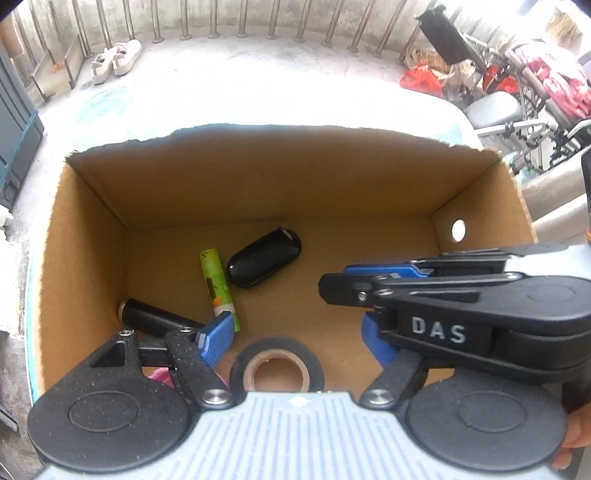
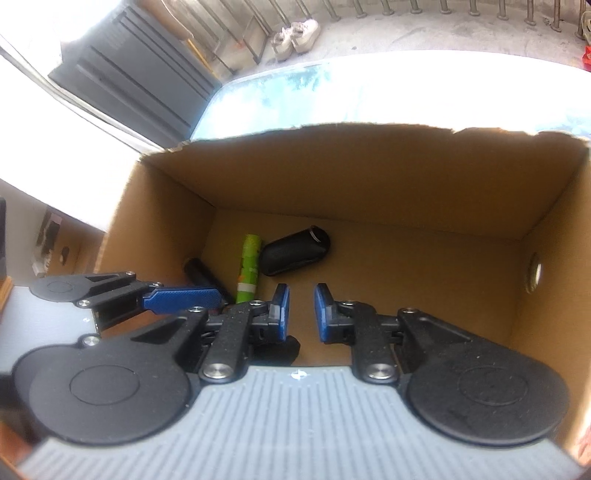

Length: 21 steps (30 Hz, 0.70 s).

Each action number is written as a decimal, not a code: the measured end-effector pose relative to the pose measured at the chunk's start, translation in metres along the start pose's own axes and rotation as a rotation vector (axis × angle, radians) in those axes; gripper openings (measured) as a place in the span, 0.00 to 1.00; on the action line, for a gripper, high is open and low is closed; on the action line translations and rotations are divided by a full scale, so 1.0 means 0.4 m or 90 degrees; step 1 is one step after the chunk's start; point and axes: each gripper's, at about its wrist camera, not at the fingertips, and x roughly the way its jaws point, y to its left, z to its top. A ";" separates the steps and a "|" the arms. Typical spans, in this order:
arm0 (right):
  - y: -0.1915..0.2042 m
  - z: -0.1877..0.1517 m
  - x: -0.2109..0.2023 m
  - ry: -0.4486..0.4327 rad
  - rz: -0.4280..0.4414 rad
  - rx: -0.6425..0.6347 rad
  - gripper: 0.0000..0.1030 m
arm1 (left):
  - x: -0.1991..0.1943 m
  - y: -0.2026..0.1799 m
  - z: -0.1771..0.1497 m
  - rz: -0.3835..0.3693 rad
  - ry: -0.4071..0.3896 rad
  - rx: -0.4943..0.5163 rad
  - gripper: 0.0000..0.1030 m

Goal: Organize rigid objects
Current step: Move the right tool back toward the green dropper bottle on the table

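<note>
Tape roll [image 1: 277,347] is lying in the box [image 1: 258,184]; we are holding the left claw [image 1: 295,325] wide astride it, not touching, and the right claw [image 2: 301,295] narrow and empty.

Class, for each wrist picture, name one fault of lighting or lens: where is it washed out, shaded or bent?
Left wrist view: the table beyond the box is washed out to white, and the railing bows with the fisheye lens. Right wrist view: the same glare on the table, the inside of the box shaded, the green tube softly blurred.
</note>
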 end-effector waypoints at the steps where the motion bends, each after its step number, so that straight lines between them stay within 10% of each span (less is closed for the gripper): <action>1: 0.005 -0.005 -0.015 -0.010 0.005 0.000 0.15 | -0.012 -0.001 -0.006 -0.001 -0.007 0.000 0.75; 11: 0.059 -0.131 -0.307 -0.171 0.092 -0.009 0.18 | -0.203 -0.015 -0.081 -0.031 -0.111 0.025 0.76; 21: 0.064 -0.459 -0.588 -0.334 0.159 0.012 0.27 | -0.395 -0.008 -0.255 -0.073 -0.226 0.070 0.83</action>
